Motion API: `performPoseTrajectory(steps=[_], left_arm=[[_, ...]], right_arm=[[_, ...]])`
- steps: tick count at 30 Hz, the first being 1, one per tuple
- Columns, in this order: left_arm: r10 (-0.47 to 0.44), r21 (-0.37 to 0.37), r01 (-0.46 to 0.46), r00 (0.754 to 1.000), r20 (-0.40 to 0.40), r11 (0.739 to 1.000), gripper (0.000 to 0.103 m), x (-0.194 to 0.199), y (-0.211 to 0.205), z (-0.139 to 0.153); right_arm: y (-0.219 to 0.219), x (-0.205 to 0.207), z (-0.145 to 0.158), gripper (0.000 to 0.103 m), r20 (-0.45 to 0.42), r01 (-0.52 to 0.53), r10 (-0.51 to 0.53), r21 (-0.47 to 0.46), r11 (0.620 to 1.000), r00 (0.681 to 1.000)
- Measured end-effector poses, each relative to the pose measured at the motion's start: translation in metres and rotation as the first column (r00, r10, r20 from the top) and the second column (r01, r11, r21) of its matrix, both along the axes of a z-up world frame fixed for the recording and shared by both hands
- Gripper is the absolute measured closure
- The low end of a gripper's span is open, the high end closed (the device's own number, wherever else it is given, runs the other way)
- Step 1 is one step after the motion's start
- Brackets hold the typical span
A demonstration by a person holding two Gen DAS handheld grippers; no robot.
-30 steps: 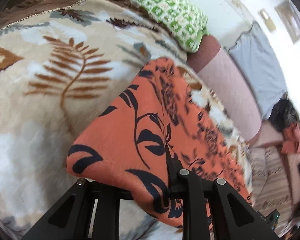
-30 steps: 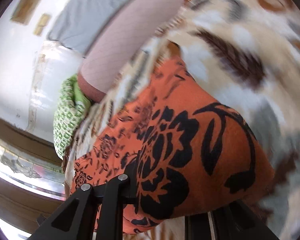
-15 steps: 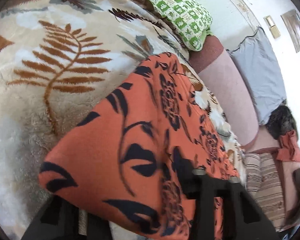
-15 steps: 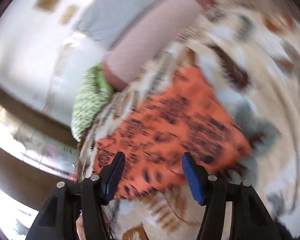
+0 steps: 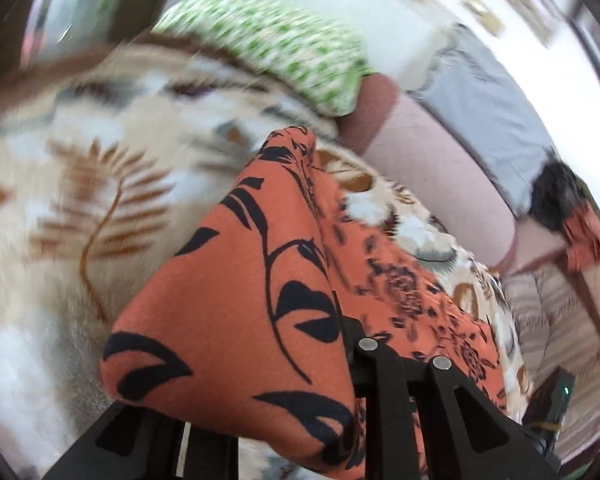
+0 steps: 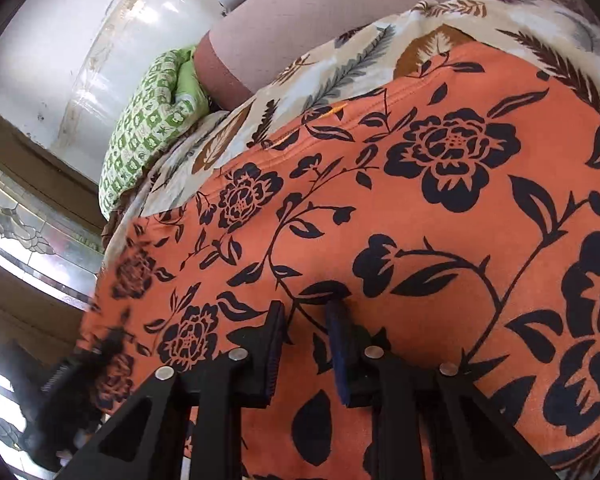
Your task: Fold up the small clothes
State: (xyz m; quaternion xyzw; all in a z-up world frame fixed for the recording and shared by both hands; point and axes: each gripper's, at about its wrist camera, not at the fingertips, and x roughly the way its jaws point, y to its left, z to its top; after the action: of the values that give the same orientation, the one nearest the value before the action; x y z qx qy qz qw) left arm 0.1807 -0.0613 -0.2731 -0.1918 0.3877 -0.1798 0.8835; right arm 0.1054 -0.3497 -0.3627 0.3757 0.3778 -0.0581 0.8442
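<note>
An orange garment with black flowers [image 5: 240, 280] lies on a leaf-patterned blanket [image 5: 80, 160]. One folded edge of it is lifted and draped over my left gripper [image 5: 336, 328]. The jaws are closing on that fold, and the cloth hides the left finger. In the right wrist view the garment [image 6: 440, 220] fills most of the picture. My right gripper [image 6: 306, 316] is down on the cloth, its blue-padded jaws closing with a pinch of fabric between them.
A green patterned pillow [image 5: 280, 48] and a pink bolster [image 5: 440, 184] lie along the far edge of the bed by the white wall. A grey pillow [image 5: 492, 100] and a dark heap of clothes [image 5: 560, 192] sit further right. A window frame [image 6: 28, 220] is to the left.
The right gripper let go of the garment, pulled back with open jaws, then came down on the cloth again and closed. The left gripper rose a little with its fold.
</note>
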Motion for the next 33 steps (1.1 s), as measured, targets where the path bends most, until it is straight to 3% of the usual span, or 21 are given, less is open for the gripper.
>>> performPoseTrajectory(steps=[7,11,14,18,22,24,25,26,28,29,30,31,32,33], left_arm=[[-0.177,0.11,0.162,0.973,0.15,0.981,0.083,-0.036,-0.054,0.064],[-0.268,0.163,0.241,0.947,0.175,0.957,0.083,-0.052,-0.101,0.084],[-0.347,0.205,0.31,0.922,0.174,0.928,0.083,-0.066,-0.145,0.087],[-0.455,0.274,0.407,0.88,0.14,0.871,0.083,-0.088,-0.216,0.067],[-0.553,0.346,0.519,0.833,0.0,0.781,0.082,-0.103,-0.29,0.007],[-0.558,0.39,0.534,0.828,-0.06,0.75,0.082,-0.106,-0.307,-0.021],[-0.565,0.401,0.53,0.824,-0.037,0.747,0.079,-0.109,-0.307,-0.024],[-0.577,0.399,0.535,0.817,-0.017,0.745,0.066,-0.112,-0.305,-0.021],[-0.626,0.338,0.598,0.779,-0.032,0.727,0.046,-0.111,-0.299,-0.011],[-0.65,0.291,0.635,0.758,-0.054,0.716,0.043,-0.108,-0.295,-0.003],[-0.665,0.257,0.656,0.744,-0.063,0.71,0.042,-0.105,-0.29,0.005],[-0.684,0.222,0.677,0.727,-0.054,0.702,0.039,-0.105,-0.28,0.018],[-0.692,0.21,0.682,0.721,-0.033,0.701,0.033,-0.104,-0.271,0.026],[-0.692,0.206,0.677,0.722,-0.001,0.707,0.029,-0.106,-0.262,0.036]], right_arm=[[-0.026,-0.032,0.004,0.081,0.04,0.023,-0.032,0.19,0.982,0.999],[-0.05,-0.054,0.016,0.078,0.103,0.041,-0.066,0.231,0.972,0.992],[-0.086,-0.08,0.023,0.078,0.157,0.12,-0.17,0.285,0.951,0.973],[-0.137,-0.117,0.022,0.076,0.19,0.235,-0.323,0.375,0.897,0.927],[-0.177,-0.154,0.015,0.076,0.189,0.344,-0.451,0.419,0.84,0.872],[-0.191,-0.165,0.013,0.076,0.18,0.367,-0.479,0.436,0.822,0.859],[-0.196,-0.168,0.012,0.076,0.176,0.375,-0.491,0.446,0.813,0.853],[-0.199,-0.171,0.011,0.076,0.172,0.377,-0.494,0.455,0.807,0.852],[-0.201,-0.17,0.01,0.075,0.165,0.366,-0.489,0.474,0.801,0.857],[-0.2,-0.166,0.009,0.074,0.161,0.354,-0.482,0.49,0.796,0.861],[-0.201,-0.164,0.008,0.065,0.159,0.342,-0.475,0.504,0.793,0.866],[-0.201,-0.162,0.008,0.037,0.157,0.325,-0.463,0.521,0.789,0.873],[-0.2,-0.159,0.006,0.025,0.158,0.311,-0.455,0.535,0.785,0.877],[-0.197,-0.155,0.007,0.022,0.166,0.297,-0.451,0.55,0.781,0.877]])
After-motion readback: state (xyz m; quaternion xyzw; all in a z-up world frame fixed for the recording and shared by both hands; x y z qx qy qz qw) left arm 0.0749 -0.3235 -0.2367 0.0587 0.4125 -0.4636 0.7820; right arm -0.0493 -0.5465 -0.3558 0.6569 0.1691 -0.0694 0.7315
